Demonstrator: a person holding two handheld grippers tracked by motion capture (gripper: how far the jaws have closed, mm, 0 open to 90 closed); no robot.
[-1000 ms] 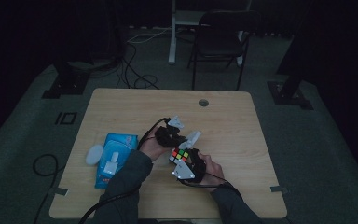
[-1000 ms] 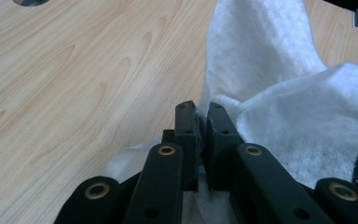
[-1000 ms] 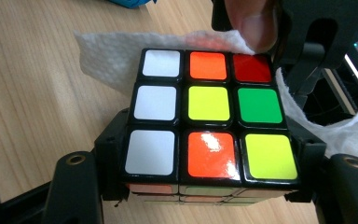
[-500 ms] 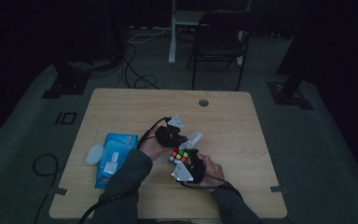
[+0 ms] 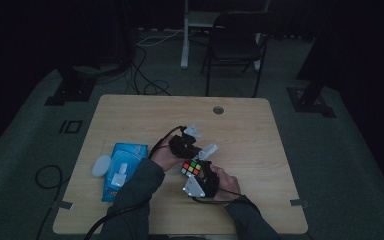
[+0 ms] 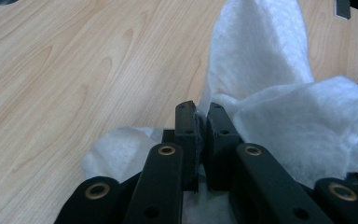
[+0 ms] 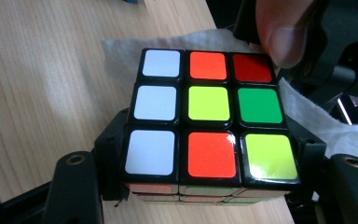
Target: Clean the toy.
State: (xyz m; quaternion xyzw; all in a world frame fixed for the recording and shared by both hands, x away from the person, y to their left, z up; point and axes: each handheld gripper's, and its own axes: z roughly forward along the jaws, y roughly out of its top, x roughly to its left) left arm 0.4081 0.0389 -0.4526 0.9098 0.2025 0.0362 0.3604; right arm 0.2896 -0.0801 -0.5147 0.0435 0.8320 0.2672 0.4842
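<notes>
The right tongs [image 7: 205, 186] hold the Rubik's cube [image 7: 207, 121] clamped by its sides, just off the surface [image 5: 130, 115] and right of the blue wipes pack [image 5: 122, 170]. The left tongs [image 6: 200, 121], pinched narrow on a white wipe [image 6: 279, 112], have drawn in against the cube's far side since a second ago. Wiping looks underway.

Both forearms are wearing dark grey sleeves [image 5: 139, 186]. The left gripper [image 6: 199, 122] is showing matte black jaw links with brass-ringed rivets — the right gripper [image 5: 200, 178] is carrying a grey three-cornered plate and trailing a black cable.
</notes>
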